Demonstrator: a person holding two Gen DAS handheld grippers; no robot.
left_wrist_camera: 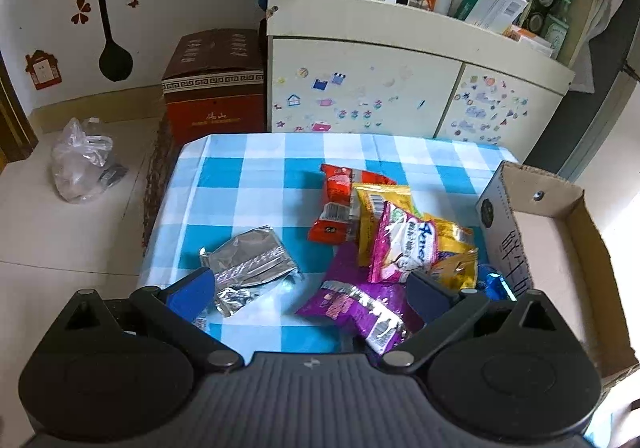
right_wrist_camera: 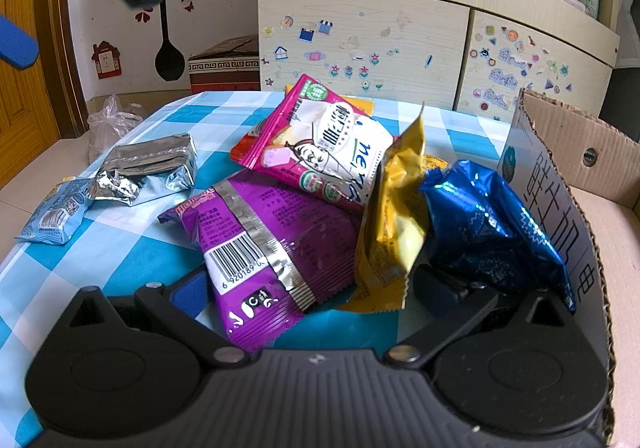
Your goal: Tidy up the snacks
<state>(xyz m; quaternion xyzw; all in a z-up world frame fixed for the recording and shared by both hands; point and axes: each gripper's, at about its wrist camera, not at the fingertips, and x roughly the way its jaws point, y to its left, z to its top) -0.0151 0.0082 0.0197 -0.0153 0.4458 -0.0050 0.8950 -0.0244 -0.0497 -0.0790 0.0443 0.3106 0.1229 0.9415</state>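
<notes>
Each black hand-held gripper (left_wrist_camera: 308,288) has blue finger pads (left_wrist_camera: 188,290) and silver pivot screws.

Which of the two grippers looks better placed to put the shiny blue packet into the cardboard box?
Probably the right gripper: the blue packet lies just ahead of its open fingers, against the cardboard box. The left gripper faces the silver packet.

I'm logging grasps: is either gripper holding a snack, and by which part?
Nothing is held. Both the left gripper and right gripper are open above the snack packets.
</notes>
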